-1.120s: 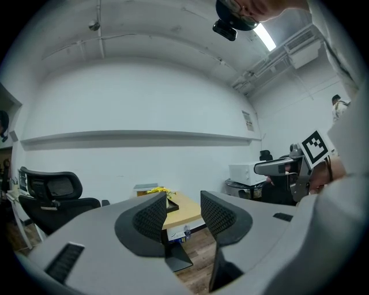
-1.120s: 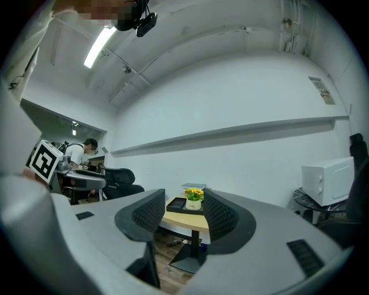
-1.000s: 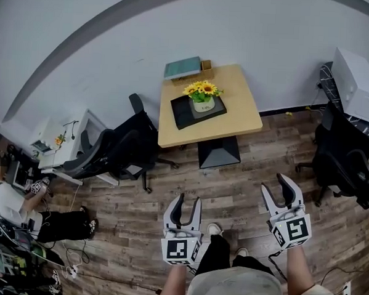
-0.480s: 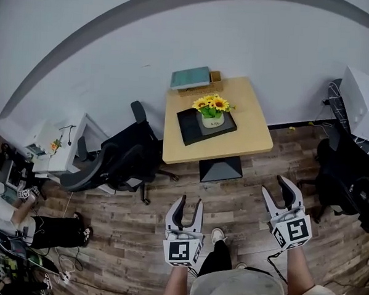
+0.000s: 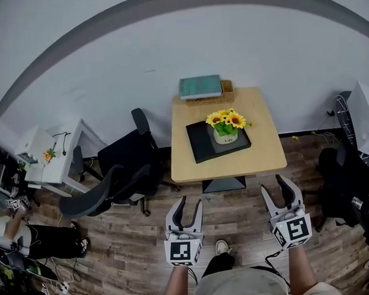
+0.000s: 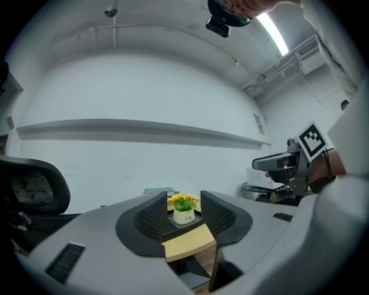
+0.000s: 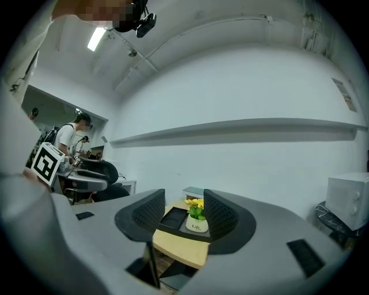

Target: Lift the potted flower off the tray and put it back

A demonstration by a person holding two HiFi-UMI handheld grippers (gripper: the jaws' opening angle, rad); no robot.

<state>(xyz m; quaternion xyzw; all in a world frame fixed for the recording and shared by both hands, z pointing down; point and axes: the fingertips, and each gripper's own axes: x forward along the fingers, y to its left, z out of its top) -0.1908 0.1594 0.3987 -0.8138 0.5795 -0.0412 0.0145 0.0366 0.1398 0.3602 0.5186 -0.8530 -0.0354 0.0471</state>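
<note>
So neither gripper is anywhere near the pot here. The potted flower point(image 5: 226, 126) sits on the black tray point(image 5: 199, 146), which is about in the middle of the wooden table point(image 5: 251, 163) and turned a bit askew to the table's edges. The pot stands upright on the part of the tray nearer the table's right side, and the rest of the tray is bare.

The left gripper point(image 5: 189, 202) is short of the table's near edge, out over the plank floor point(image 5: 130, 233). The right gripper point(image 5: 275, 187) is off the table's near right corner, also over the floor. Both point toward the table.

Both grippers are released, jaws spread, with nothing between the pads. In each gripper view the flower shows through the gap between the jaws, but it's well beyond the tips, back on the table.

A teal book point(image 5: 200, 86) and a small brown box point(image 5: 227, 86) lie at the table's far edge by the wall. A black office chair point(image 5: 132, 152) stands just left of the table.
</note>
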